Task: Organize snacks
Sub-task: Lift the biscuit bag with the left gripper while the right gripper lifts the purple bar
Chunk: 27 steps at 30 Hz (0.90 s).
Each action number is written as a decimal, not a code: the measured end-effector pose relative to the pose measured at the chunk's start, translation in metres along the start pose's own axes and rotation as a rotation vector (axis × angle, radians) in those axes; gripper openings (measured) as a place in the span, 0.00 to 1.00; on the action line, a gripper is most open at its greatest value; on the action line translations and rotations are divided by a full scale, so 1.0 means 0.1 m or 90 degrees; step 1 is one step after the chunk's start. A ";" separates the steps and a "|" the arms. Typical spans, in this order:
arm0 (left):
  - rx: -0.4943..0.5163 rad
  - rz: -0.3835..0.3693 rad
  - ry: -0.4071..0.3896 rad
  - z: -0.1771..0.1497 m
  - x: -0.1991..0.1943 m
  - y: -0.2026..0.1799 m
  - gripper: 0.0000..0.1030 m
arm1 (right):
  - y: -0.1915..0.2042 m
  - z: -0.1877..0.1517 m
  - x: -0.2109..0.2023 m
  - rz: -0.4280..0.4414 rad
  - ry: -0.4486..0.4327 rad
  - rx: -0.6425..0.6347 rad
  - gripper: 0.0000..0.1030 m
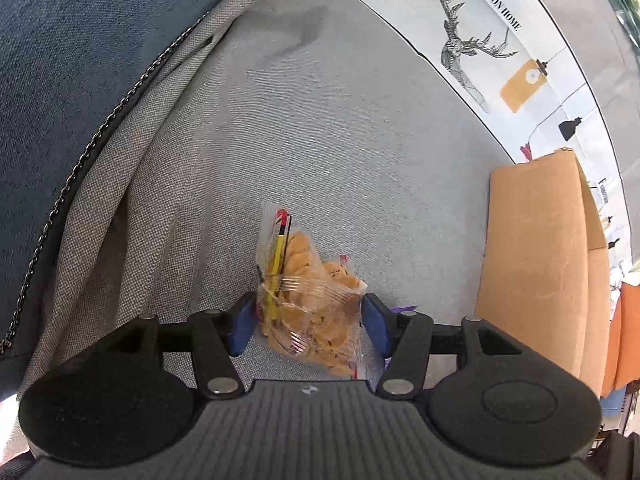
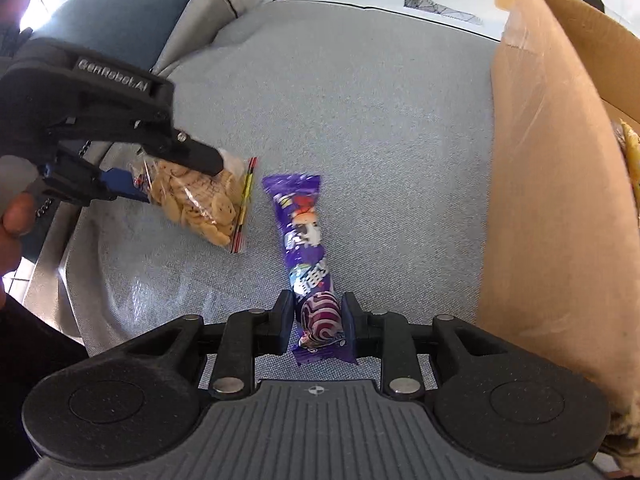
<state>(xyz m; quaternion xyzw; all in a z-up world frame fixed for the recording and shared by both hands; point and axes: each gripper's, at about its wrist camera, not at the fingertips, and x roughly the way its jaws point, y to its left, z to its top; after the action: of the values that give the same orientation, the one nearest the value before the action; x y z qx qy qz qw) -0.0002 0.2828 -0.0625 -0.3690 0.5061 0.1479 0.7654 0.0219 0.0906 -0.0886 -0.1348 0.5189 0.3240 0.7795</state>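
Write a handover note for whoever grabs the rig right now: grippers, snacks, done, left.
Left gripper: jaws around the clear bag of biscuits, pads at its sides; firm grip unclear.
Right gripper: jaws astride the near end of the purple snack pack, which lies on the grey cushion.
Cardboard box stands to the right; something yellow shows inside.
Done: both snacks reached.
Left: lift both, put them in the box.

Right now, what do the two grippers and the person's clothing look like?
Both grippers, left and right, have black linkage arms with silver pins, ribbed grey bodies and blue finger pads. The left one carries raised lettering "GenRobot.AI" on its side. A dark sleeve shows at the edge.
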 end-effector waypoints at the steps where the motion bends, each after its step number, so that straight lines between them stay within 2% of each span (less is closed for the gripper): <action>1: 0.003 0.005 0.000 -0.02 0.00 -0.01 0.63 | 0.00 0.00 0.00 0.004 0.001 0.001 0.28; 8: 0.021 0.022 -0.004 -0.04 0.09 -0.13 0.64 | -0.03 0.07 0.02 0.010 0.001 0.018 0.29; 13: 0.014 0.020 -0.005 -0.06 0.10 -0.12 0.65 | -0.05 0.03 0.00 0.011 -0.006 0.009 0.36; 22: 0.017 0.019 -0.003 -0.04 0.09 -0.11 0.65 | 0.03 0.07 0.04 -0.004 -0.012 -0.012 0.36; 25: 0.016 0.018 -0.003 -0.04 0.09 -0.11 0.65 | 0.02 0.06 0.02 -0.011 -0.015 -0.022 0.31; 27: 0.017 0.019 -0.003 -0.04 0.10 -0.11 0.65 | 0.02 0.05 0.02 -0.012 -0.015 -0.026 0.25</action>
<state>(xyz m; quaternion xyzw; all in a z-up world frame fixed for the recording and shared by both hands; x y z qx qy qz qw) 0.0080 0.2703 -0.0672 -0.3507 0.5120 0.1531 0.7691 0.0250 0.0957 -0.0878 -0.1515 0.5016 0.3284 0.7859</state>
